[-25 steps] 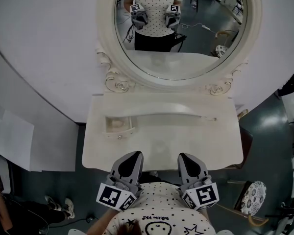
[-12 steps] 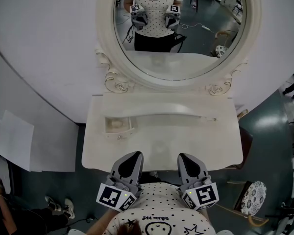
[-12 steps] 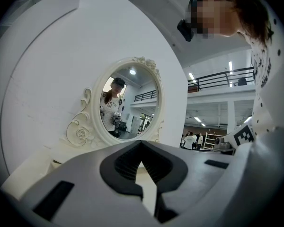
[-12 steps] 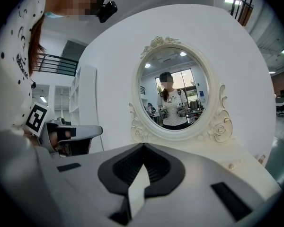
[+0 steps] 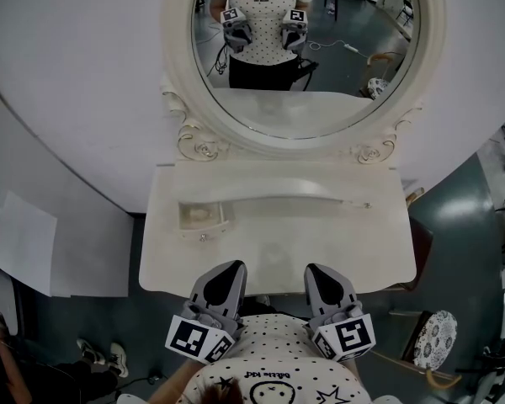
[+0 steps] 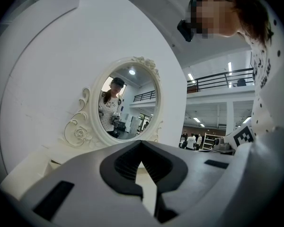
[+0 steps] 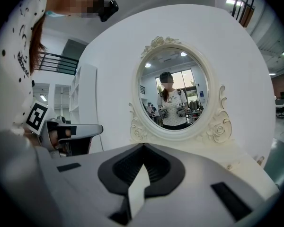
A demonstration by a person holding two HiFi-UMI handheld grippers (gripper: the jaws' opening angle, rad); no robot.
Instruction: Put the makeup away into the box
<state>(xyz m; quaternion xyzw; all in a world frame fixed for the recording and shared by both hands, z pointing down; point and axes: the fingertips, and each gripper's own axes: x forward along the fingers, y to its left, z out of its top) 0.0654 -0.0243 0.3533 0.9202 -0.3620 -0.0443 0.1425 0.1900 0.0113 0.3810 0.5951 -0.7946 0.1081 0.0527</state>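
A white dressing table [image 5: 278, 247] with an oval mirror [image 5: 307, 49] stands in front of me. On its top at the left sits a small open drawer-like box [image 5: 204, 215] with something pale inside; I cannot make out any makeup. My left gripper [image 5: 227, 269] and right gripper [image 5: 320, 273] hover side by side at the table's front edge, close to my body, both pointing at the mirror. In the left gripper view the left gripper [image 6: 141, 143] has its jaws together and empty. In the right gripper view the right gripper [image 7: 143, 146] looks the same, shut on nothing.
A raised curved shelf [image 5: 303, 194] runs across the tabletop under the mirror, with a tiny knob [image 5: 368, 204] at its right end. A round patterned stool [image 5: 436, 339] stands at the lower right. White sheets [image 5: 17, 247] lie left of the table. A bystander's shoes [image 5: 101, 356] are on the floor.
Both grippers have kept still. The head view has shifted very slightly, and the bystander at the lower left has drawn back toward the picture's edge.
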